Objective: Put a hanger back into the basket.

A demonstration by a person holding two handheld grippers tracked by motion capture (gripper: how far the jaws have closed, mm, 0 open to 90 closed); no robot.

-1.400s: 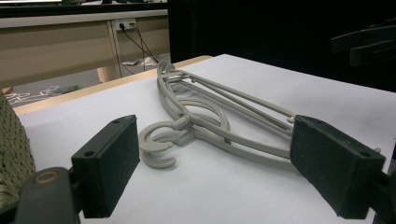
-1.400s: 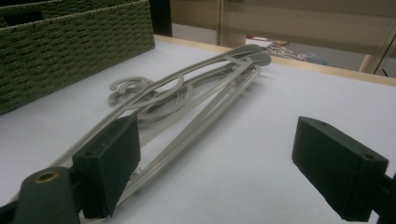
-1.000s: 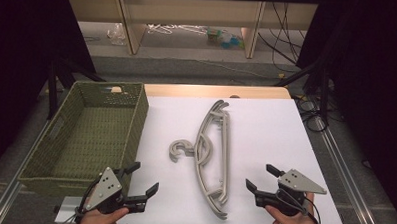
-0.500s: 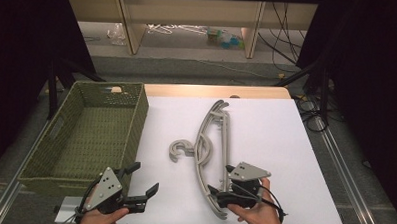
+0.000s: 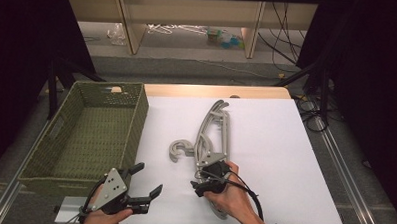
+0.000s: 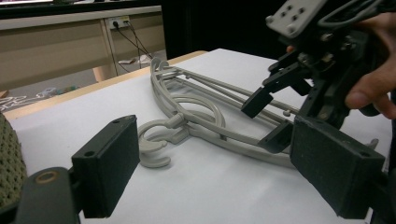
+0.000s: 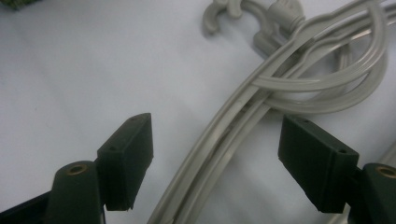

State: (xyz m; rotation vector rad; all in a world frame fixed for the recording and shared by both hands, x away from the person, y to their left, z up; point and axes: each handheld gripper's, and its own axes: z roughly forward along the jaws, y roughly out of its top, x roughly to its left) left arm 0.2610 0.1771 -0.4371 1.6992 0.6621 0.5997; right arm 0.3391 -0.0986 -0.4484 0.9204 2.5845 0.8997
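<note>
Grey hangers point(image 5: 213, 137) lie stacked on the white table point(image 5: 285, 160), and everything about the coming pick hangs on how their long curved arms run: from the near edge of the table away toward the far edge, leaning slightly to the right, with the hooks point(image 5: 179, 150) sticking out sideways toward the green woven basket point(image 5: 85, 133).

Nearest the hangers' near end, the right gripper point(image 5: 204, 184) sits directly over the stack, its jaws wide but just now closing, one pad point(image 7: 128, 158) on each side of the curved arms point(image 7: 224, 149), which pass up between them. The pads do not yet press on the plastic. Judging by this, the grip is set across the arms, not along them, which suits a thin curved bundle.

Left of the hangers' near end, between them and the basket's near corner, the left gripper point(image 5: 136, 187) hovers above the table with jaws wide and nothing between them; its own camera looks across at the hooks point(image 6: 156, 144) and at the right gripper point(image 6: 273, 119) beyond. It stands clearly farther from the stack than the right.

Beyond the hangers' far tips, a strip of bare wooden tabletop point(image 5: 207, 91) borders the white sheet.
</note>
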